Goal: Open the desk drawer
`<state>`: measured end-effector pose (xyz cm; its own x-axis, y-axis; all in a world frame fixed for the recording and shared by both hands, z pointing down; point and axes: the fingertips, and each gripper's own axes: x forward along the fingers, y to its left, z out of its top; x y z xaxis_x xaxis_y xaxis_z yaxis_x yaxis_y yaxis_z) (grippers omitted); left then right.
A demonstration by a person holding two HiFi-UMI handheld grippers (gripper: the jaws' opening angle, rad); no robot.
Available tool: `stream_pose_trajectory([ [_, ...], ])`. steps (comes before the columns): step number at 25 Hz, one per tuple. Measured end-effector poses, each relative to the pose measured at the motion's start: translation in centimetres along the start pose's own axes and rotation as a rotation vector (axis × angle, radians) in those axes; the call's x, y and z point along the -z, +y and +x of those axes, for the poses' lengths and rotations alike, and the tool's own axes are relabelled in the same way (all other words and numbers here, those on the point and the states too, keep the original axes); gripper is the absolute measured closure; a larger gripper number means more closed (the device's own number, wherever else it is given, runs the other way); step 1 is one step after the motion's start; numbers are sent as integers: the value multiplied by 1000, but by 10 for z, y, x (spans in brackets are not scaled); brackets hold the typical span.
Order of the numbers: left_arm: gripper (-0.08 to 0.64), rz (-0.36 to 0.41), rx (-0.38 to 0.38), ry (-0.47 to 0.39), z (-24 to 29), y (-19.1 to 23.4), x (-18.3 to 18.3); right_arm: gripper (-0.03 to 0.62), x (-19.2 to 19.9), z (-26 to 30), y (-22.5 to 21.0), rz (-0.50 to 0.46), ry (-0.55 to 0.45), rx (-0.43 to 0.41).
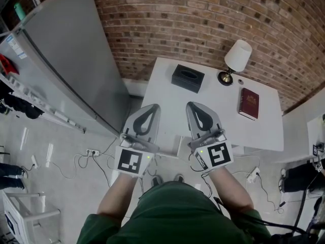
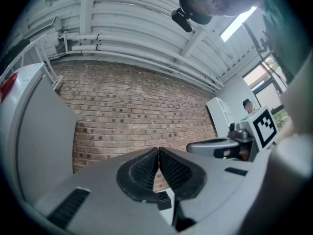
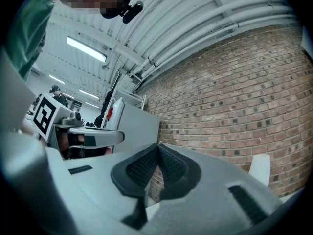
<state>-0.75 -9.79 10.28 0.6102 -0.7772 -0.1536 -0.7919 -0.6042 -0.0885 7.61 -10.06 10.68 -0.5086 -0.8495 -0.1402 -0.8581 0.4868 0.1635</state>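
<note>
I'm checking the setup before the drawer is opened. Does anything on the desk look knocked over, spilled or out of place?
Nothing stands out. The lamp stands upright, the black box and the red book lie flat on the white desk, apart from one another; nothing is spilled.

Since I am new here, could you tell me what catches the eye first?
The left gripper and right gripper point side by side, jaws shut and empty, at a white desk against a brick wall. On the desk sit a black box, a white-shaded lamp and a dark red book.
</note>
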Motion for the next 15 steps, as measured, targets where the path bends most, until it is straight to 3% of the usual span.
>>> stream_pose_trajectory([
  [15, 552, -1, -5, 6, -4, -2, 1, 592, 1, -4, 3, 1, 1, -7],
])
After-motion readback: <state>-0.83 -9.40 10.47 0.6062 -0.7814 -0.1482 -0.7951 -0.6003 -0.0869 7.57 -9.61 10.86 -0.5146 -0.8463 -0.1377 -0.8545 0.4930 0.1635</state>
